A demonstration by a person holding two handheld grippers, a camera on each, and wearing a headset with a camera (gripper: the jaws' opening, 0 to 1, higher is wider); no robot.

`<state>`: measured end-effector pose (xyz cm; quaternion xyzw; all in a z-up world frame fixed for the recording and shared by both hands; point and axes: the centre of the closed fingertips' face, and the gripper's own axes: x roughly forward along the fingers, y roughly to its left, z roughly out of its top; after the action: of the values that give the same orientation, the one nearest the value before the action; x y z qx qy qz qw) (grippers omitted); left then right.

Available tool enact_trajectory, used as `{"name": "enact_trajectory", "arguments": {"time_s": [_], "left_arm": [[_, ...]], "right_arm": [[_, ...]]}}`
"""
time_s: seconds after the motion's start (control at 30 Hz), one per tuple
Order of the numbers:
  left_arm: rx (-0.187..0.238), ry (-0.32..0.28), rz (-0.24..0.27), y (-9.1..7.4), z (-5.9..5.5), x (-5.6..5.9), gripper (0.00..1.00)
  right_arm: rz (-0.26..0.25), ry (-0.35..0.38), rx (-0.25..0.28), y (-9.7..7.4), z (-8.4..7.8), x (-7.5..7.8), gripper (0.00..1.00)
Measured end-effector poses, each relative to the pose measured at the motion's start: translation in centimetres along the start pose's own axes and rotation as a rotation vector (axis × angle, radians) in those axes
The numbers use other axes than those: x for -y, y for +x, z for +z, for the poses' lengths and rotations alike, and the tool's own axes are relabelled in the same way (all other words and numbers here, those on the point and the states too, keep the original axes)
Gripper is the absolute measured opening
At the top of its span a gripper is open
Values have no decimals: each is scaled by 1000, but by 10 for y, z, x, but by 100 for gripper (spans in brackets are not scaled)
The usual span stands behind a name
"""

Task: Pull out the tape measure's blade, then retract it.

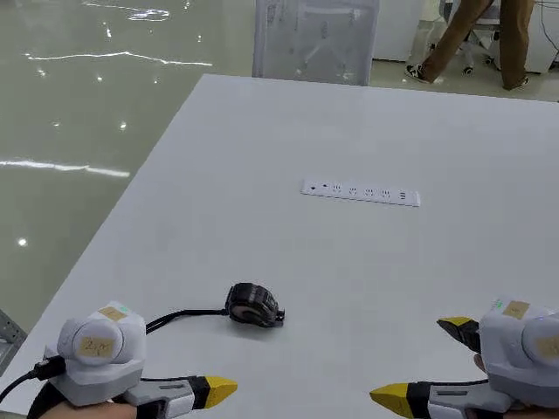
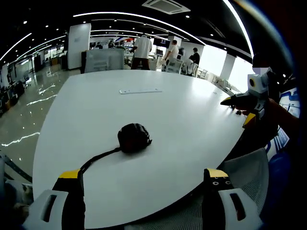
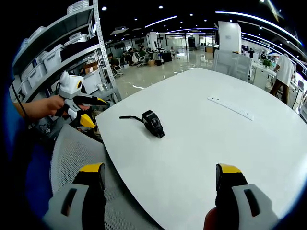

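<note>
While untouched, tape measure (image 1: 254, 305) lengthwise left-right, strap (image 1: 179, 316) leftward

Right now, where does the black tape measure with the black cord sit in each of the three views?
Head view: the black tape measure lies on the white table, low and slightly left of centre.
Left gripper view: tape measure just left of and below centre.
Right gripper view: tape measure near the centre.
Shared landmark: the long white power strip farther out on the table.
</note>
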<state>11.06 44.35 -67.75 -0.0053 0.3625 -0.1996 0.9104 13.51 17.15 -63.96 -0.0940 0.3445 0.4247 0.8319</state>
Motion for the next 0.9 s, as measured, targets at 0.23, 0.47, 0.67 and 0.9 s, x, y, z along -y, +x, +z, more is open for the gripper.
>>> {"name": "enact_trajectory", "arguments": {"time_s": [0.23, 0.47, 0.67, 0.9], "left_arm": [[-3, 6, -2, -12, 1, -1, 100], [-4, 3, 3, -24, 0, -4, 100], [-12, 13, 2, -33, 0, -4, 100], [-19, 18, -1, -41, 0, -7, 100]], "right_arm": [[-8, 19, 6, -16, 0, 3, 96], [-10, 33, -2, -29, -3, 3, 100], [-17, 37, -7, -41, -5, 3, 100], [-39, 54, 18, -60, 3, 7, 100]]}}
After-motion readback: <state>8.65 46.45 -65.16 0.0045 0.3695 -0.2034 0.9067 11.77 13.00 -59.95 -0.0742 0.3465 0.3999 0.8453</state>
